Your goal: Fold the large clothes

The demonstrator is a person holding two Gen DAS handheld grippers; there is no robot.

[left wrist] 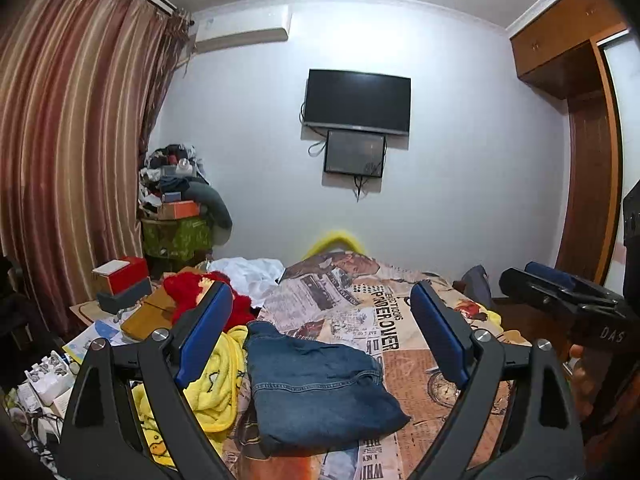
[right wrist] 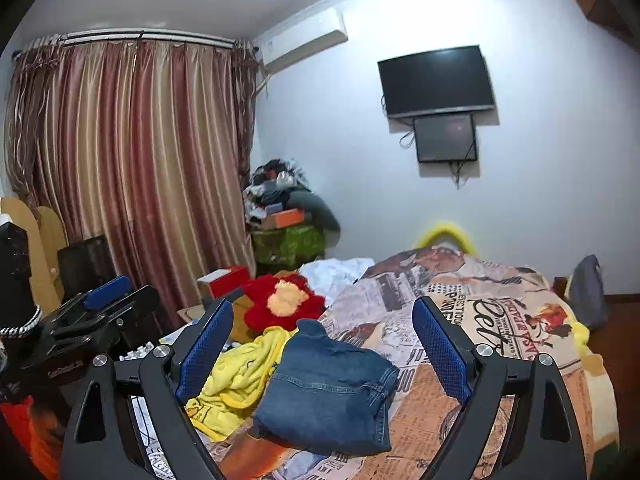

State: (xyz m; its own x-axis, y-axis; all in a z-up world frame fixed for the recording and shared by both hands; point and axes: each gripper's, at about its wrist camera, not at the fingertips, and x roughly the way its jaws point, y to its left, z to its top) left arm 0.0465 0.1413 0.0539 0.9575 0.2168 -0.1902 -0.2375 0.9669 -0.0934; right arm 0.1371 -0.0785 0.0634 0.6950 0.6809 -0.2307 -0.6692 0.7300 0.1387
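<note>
Bed (left wrist: 420,364) with newspaper-print cover. On it: folded jeans (left wrist: 316,384) near centre, yellow blanket (left wrist: 216,380) touching their left edge, red plush (left wrist: 188,288) and white cloth (left wrist: 248,276) beyond.

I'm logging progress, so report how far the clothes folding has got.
Done: the jeans lie folded in a compact bundle on the bedspread. In hand: nothing; left gripper and right gripper hover open. Left: the yellow garment lies crumpled beside the jeans.

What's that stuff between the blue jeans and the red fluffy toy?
A crumpled yellow blanket lies between the folded jeans and the red toy, plainest in the right wrist view.
</note>
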